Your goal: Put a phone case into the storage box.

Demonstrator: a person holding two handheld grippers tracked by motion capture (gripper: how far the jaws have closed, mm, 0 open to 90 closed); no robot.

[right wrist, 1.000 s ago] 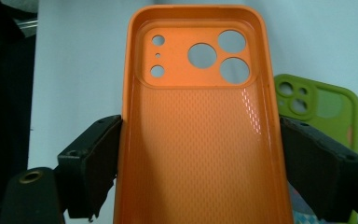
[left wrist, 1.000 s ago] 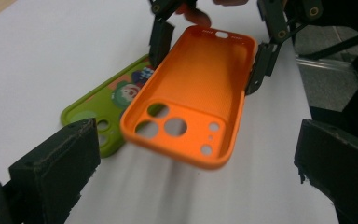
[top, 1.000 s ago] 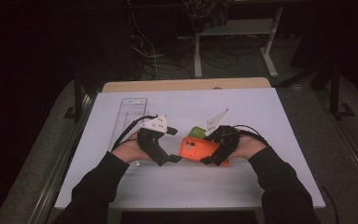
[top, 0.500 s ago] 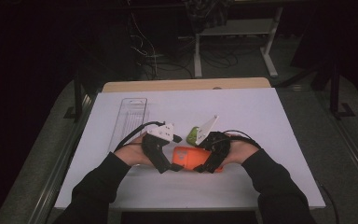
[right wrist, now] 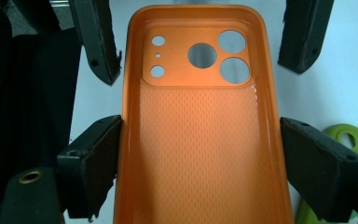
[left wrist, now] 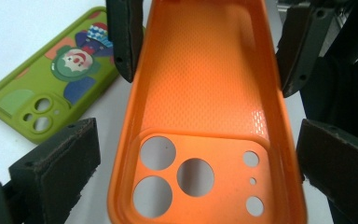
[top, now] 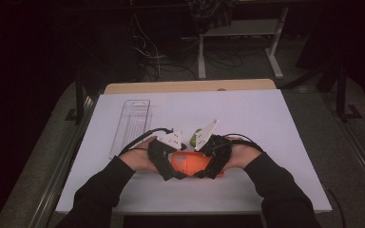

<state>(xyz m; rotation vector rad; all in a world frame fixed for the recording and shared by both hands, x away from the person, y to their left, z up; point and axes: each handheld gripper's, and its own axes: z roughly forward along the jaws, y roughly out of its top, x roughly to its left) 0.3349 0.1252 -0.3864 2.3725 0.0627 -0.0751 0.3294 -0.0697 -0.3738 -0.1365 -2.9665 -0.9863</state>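
White tabletop [top: 275, 123]; right gripper [right wrist: 200, 158] fingers clamped on orange case [right wrist: 200, 140]; left gripper [left wrist: 200, 158] fingers spread beside it

The orange phone case [right wrist: 200, 140] looked like soft matt plastic or rubber, its inside pressed with a fine dimpled grain, smooth around the camera holes. The green case [left wrist: 51, 79] had a smooth, slightly satin printed skin. The black fingers [right wrist: 91, 163] wore rough, frayed foam-like pads. The bench [top: 275, 128] was matt white, the tray [top: 132, 126] clear glossy plastic.
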